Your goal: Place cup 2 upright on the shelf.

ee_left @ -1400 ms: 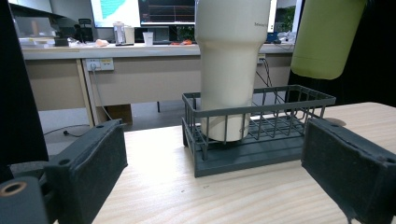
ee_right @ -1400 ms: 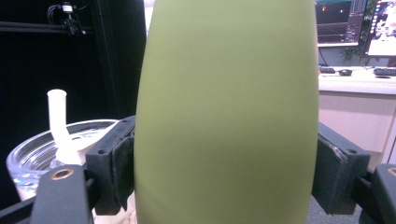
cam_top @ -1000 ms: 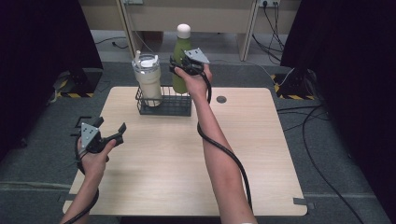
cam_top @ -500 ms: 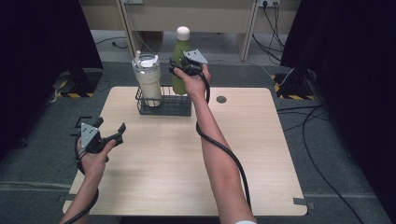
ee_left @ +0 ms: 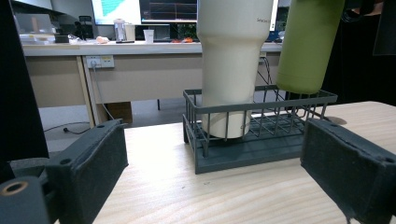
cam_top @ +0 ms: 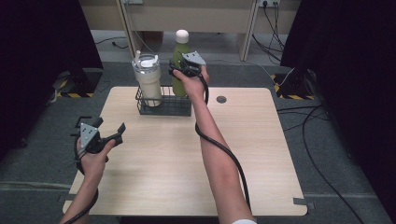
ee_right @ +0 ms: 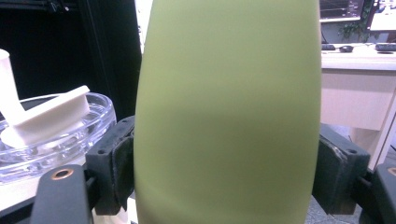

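Right fingers (ee_right: 119, 163) clamp the smooth, rigid, likely slippery green bottle (ee_right: 229, 112) mid-body, at bench's twelve o'clock; left fingers (ee_left: 93, 158) gape, empty.

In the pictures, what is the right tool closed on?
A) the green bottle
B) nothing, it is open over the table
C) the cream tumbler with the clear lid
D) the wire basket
A: in the right gripper view both pads of the right tool press against the sides of the green bottle, and the high view shows that tool at the bottle above the wire basket.
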